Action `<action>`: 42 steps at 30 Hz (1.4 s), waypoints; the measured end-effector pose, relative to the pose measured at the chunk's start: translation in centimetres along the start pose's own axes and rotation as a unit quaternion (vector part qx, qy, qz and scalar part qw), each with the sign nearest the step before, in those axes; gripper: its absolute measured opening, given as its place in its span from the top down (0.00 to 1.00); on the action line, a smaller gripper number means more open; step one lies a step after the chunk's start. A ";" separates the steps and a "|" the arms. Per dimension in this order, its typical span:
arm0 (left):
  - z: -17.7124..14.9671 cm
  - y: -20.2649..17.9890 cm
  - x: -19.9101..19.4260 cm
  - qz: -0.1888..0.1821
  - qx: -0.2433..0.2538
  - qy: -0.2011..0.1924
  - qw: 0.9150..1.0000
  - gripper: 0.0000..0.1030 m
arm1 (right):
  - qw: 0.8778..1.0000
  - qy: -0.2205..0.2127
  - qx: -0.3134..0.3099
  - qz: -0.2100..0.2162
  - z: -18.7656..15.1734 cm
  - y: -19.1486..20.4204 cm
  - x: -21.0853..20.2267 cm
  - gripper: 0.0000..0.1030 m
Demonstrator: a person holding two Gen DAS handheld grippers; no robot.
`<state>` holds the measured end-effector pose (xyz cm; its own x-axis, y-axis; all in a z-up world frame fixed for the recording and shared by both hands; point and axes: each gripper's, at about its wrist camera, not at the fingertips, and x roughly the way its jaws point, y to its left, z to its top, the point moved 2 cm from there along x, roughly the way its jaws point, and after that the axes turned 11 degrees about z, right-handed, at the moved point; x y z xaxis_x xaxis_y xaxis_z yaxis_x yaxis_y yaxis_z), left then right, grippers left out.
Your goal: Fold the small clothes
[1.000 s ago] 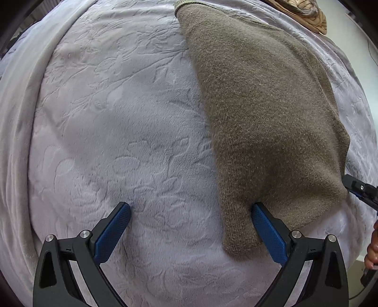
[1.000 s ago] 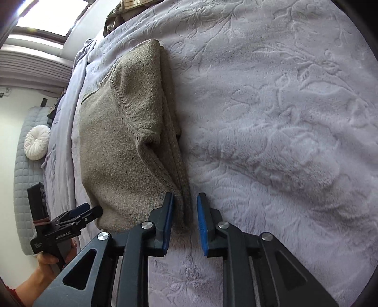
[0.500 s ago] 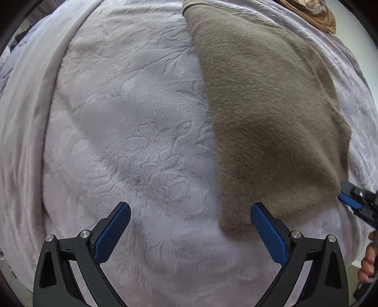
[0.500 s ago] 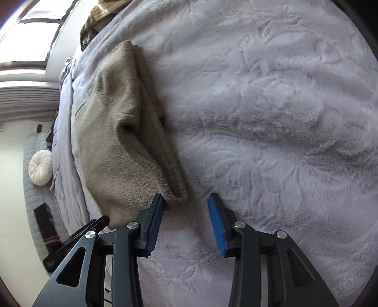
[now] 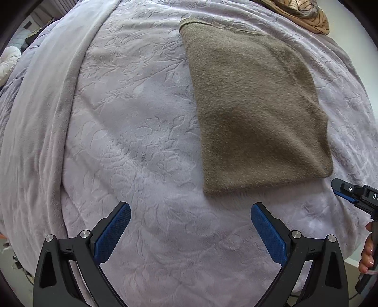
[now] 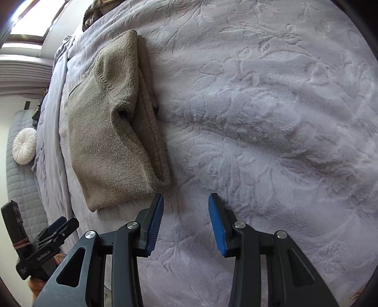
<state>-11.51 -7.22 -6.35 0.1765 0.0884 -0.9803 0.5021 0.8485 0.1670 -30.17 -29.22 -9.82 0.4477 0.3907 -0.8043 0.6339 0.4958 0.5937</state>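
A small olive-brown knit garment (image 5: 255, 113) lies folded flat on the pale lilac embossed blanket (image 5: 141, 146). In the right wrist view the garment (image 6: 113, 141) shows stacked layers along its right edge. My left gripper (image 5: 190, 219) is open and empty, just short of the garment's near edge. My right gripper (image 6: 185, 210) is open and empty, just below the garment's near right corner. The right gripper also shows at the right edge of the left wrist view (image 5: 354, 193), and the left gripper at the lower left of the right wrist view (image 6: 54, 233).
A folded band of blanket (image 5: 47, 118) runs along the left side. A patterned tan cloth (image 5: 304, 14) lies at the far end. A white round cushion (image 6: 24, 146) sits on a grey quilted surface (image 6: 19, 189) beyond the bed edge.
Both grippers have pulled back from the garment. The right gripper, nearly shut at the garment's corner before, has opened and let go. The left finger no longer touches the cloth.
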 end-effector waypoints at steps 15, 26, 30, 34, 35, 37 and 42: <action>-0.2 -0.8 -2.4 0.010 -0.010 0.000 1.000 0.01 | 1.000 0.012 -0.017 0.010 -0.9 1.1 -1.5 0.58; 0.3 -1.0 -1.8 0.014 -0.012 0.020 1.000 0.01 | 0.998 -0.001 -0.070 0.005 0.4 3.7 -1.4 0.21; 0.3 -0.7 -1.3 0.020 -0.034 0.025 0.999 0.01 | 0.994 -0.004 -0.108 -0.001 1.0 5.1 -1.5 0.20; 0.2 -0.5 -0.2 0.013 -0.042 0.047 0.998 0.01 | 0.991 0.007 -0.131 -0.003 1.7 6.0 -1.2 0.20; 0.3 -0.5 -0.1 0.008 -0.042 0.050 0.998 0.01 | 0.991 0.010 -0.133 -0.002 1.9 6.1 -1.1 0.20; 0.5 -0.3 0.0 0.010 -0.044 0.047 0.998 0.01 | 0.991 0.014 -0.132 0.000 2.4 6.2 -0.8 0.20; 2.0 0.2 0.3 0.002 -0.052 0.042 0.998 0.01 | 0.989 0.023 -0.144 0.001 4.1 6.8 -0.1 0.20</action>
<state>-9.61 -8.06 -6.38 0.1053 0.1315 -0.9857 0.4102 0.8972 0.1635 -23.34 -29.02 -5.80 0.4154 0.4232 -0.8052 0.4246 0.6926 0.5831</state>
